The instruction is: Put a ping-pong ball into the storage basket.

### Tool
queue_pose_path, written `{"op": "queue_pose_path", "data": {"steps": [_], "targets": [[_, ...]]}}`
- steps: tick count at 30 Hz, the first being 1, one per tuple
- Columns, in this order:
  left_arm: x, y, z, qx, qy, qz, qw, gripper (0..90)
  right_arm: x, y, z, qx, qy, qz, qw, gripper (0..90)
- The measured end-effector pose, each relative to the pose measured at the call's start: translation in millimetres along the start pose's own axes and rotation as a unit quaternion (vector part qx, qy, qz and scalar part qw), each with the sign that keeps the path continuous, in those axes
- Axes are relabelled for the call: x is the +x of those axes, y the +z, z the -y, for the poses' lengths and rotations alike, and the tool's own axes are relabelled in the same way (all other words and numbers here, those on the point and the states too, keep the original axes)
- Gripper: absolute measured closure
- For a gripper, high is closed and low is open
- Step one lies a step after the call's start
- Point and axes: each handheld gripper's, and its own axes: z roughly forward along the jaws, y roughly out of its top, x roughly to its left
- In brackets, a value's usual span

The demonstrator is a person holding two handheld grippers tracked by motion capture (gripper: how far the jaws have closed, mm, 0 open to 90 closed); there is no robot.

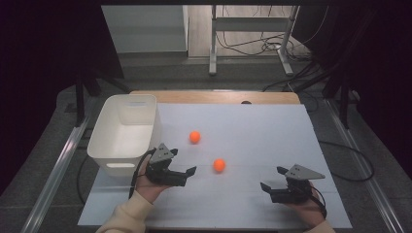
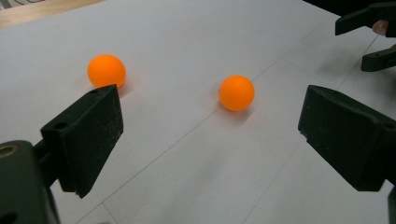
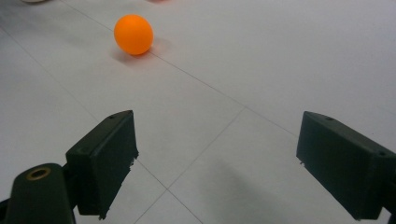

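Two orange balls lie on the white table: the farther ball [image 1: 195, 137] near the middle and the nearer ball [image 1: 219, 165] toward the front. My left gripper [image 1: 183, 162] is open and empty, just left of the nearer ball. In the left gripper view the nearer ball [image 2: 236, 93] sits ahead between the open jaws of the left gripper [image 2: 212, 109], not touching them, and the farther ball [image 2: 106, 71] lies beyond the left jaw. My right gripper [image 1: 272, 178] is open and empty at the front right. In the right gripper view, one orange ball [image 3: 133, 34] rests well ahead of the right gripper [image 3: 217, 126].
A white plastic bin [image 1: 124, 133] stands at the table's left edge, close behind my left hand. The white table surface [image 1: 252, 131] stretches wide behind and between the grippers. The right gripper's jaws [image 2: 373, 32] show at the top right of the left gripper view.
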Motion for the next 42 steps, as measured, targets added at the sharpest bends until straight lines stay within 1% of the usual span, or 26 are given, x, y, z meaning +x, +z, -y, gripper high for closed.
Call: {"op": "queue_pose_path", "data": {"steps": [7,22,29,37,42], "targets": [[0.8,5.0,-4.6,0.001,-0.002,0.002,1.0000,7.5,0.5,-0.1,0.1,-0.003,-0.001,-0.005,1.0000,12.5],[4.1,14.8,-14.0,0.004,-0.008,0.002,1.0000,7.6,0.0,0.1,0.7,-0.002,-0.001,-0.003,1.0000,12.5],[5.1,19.1,-17.5,0.008,-0.007,-0.001,0.9999,7.6,-0.1,0.2,1.1,0.000,-0.002,-0.003,1.0000,12.5],[6.8,25.1,-22.0,0.012,-0.008,0.006,0.9999,7.5,0.1,0.5,1.5,0.000,-0.003,-0.002,1.0000,12.6],[7.8,27.6,-23.9,0.012,-0.008,0.006,0.9999,7.5,0.0,0.1,1.6,0.002,-0.004,-0.003,1.0000,12.6]]}}
